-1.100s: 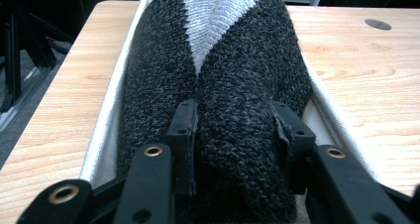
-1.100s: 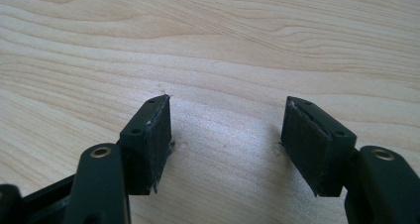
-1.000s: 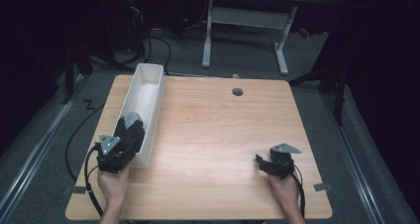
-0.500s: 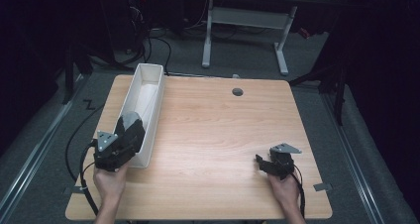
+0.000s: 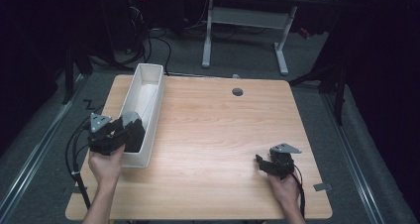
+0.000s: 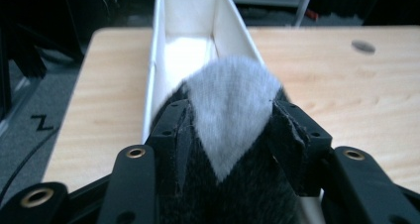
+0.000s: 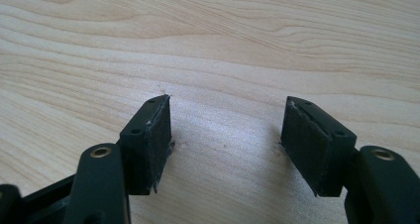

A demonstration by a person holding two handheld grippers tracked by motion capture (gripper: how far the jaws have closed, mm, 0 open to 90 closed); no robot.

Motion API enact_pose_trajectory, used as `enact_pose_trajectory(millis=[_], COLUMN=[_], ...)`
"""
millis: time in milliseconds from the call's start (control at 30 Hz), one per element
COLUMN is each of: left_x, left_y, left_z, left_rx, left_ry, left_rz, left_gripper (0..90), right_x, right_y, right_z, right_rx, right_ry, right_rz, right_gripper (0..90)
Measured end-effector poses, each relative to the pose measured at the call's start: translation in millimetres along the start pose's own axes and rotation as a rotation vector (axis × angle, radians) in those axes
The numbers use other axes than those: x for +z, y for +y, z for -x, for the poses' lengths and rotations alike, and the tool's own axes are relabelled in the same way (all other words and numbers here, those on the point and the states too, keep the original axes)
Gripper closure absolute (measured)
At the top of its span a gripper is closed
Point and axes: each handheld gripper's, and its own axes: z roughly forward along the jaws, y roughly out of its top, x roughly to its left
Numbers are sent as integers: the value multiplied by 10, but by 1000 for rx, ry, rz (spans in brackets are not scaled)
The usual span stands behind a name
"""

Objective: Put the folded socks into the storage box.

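Note:
A long white bin [image 5: 144, 90] stands along the left side of the wooden table [image 5: 218, 130]. My left gripper [image 5: 127, 135] is at the bin's near end, shut on a fuzzy cloth item [image 5: 132, 127] that is dark with a pale grey tip. In the left gripper view the cloth [image 6: 228, 100] bulges between the jaws and points into the bin [image 6: 185, 55], whose far part looks bare. My right gripper [image 5: 260, 162] rests low near the front right of the table. Its jaws stand wide open over bare wood [image 7: 225, 135], with nothing between them.
A small grey round cap [image 5: 237, 91] sits in the tabletop near the far edge. Cables [image 5: 74, 144] trail off the table's left side to the floor. A white desk frame [image 5: 242, 21] stands behind the table.
My left gripper has drifted slightly left and toward the person with the cloth still held. The right gripper has stayed put.

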Motion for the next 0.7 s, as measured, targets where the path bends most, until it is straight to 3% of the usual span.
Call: enact_pose_trajectory(millis=[100,167,533,633,700], left_x=[-25,-48,-68,-49,-51], left_y=[-58,-183,-314,-365,-383], left_z=[-35,-65,-39,-86,-93], left_rx=[-10,15,82,53,60], left_ry=[2,11,41,30,27], left_rz=[-10,-43,-10,-30,-26], left_gripper=[515,522,525,538,540], right_x=[0,0,0,0,0], right_y=[0,0,0,0,0], right_z=[0,0,0,-1,-2], right_rx=[0,0,0,0,1], right_ry=[0,0,0,0,0], right_rz=[0,0,0,0,0], right_gripper=[362,361,362,361,361])
